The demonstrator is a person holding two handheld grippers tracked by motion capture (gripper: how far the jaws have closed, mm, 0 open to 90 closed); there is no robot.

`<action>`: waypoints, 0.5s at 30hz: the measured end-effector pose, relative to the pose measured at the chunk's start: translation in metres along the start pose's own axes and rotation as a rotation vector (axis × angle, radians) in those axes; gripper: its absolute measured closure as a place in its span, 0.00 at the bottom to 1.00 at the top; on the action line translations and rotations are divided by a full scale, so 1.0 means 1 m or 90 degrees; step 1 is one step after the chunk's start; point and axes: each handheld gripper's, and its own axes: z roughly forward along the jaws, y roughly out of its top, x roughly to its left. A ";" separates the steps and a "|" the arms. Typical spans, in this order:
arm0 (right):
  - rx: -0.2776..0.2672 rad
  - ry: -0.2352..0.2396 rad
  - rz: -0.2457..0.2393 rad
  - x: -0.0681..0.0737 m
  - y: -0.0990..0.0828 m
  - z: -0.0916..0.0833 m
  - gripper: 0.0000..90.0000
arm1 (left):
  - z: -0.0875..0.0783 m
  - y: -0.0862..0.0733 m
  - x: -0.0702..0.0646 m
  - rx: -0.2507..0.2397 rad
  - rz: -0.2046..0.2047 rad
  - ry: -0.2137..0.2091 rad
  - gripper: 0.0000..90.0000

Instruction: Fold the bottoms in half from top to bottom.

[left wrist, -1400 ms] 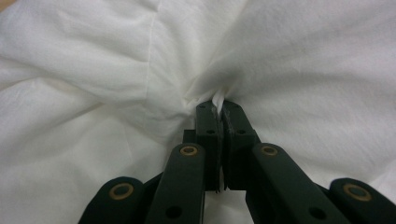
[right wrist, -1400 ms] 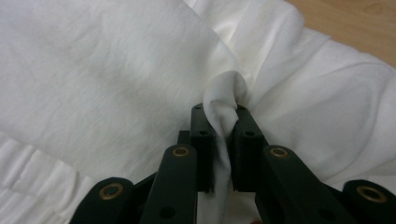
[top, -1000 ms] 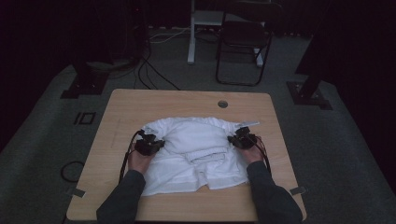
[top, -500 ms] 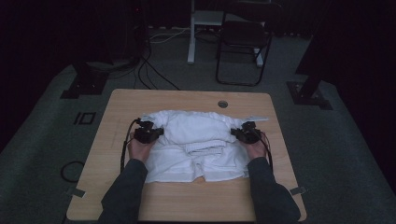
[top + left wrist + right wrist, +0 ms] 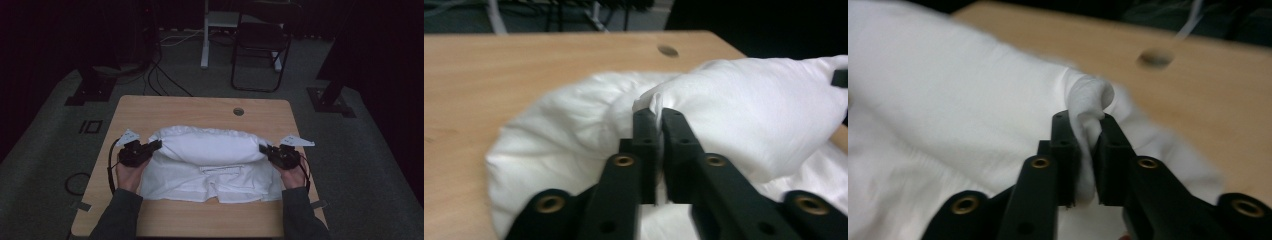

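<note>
A white garment lies spread on the wooden table, its far part raised into a puffed fold. My left gripper pinches the fold's left end. In the left gripper view the left gripper is shut on a tuck of the garment. My right gripper holds the fold's right end. In the right gripper view the right gripper grips a bunched corner of the garment. Both pairs of jaws have just eased open slightly, with cloth still pinched between them.
A round cable hole sits near the table's far edge. Beyond the table stand a black chair and a white post, with cables on the floor. Bare wood shows at the table's far side and front strip.
Both grippers have risen and moved apart toward the table's sides. The cloth between them has been drawn up into a wider, taut, puffed fold.
</note>
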 end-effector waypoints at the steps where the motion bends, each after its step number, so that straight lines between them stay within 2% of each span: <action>1: 0.016 0.012 -0.010 0.001 -0.005 0.001 0.80 | 0.002 0.001 -0.001 0.003 0.010 0.013 0.84; 2: 0.024 0.010 -0.025 0.003 -0.008 0.001 0.68 | 0.002 0.002 -0.002 -0.005 0.011 0.019 0.74; 3: 0.005 0.002 -0.021 0.002 -0.006 -0.001 0.51 | 0.003 0.005 -0.004 -0.012 0.013 0.024 0.60; 4: 0.005 0.002 -0.021 0.002 -0.006 -0.001 0.51 | 0.004 0.008 -0.006 -0.010 0.017 0.031 0.60; 6: -0.025 0.001 -0.008 0.002 0.002 -0.005 0.46 | 0.011 0.014 -0.011 -0.001 0.027 0.035 0.60; 8: -0.046 -0.010 -0.015 0.006 0.014 -0.004 0.48 | 0.024 0.018 -0.016 0.019 0.038 0.036 0.60; 10: -0.044 -0.024 -0.031 0.013 0.024 0.003 0.53 | 0.039 0.021 -0.021 0.034 0.040 0.027 0.61; 12: -0.029 -0.039 -0.048 0.020 0.031 0.015 0.59 | 0.056 0.023 -0.029 0.060 0.049 0.022 0.63; 13: -0.029 -0.039 -0.048 0.020 0.031 0.015 0.59 | 0.056 0.023 -0.029 0.060 0.049 0.022 0.65; 14: -0.020 -0.047 -0.058 0.023 0.033 0.023 0.60 | 0.073 0.022 -0.039 0.087 0.065 0.007 0.65; 15: 0.014 -0.054 -0.066 0.029 0.036 0.043 0.62 | 0.080 0.020 -0.043 0.098 0.075 0.007 0.66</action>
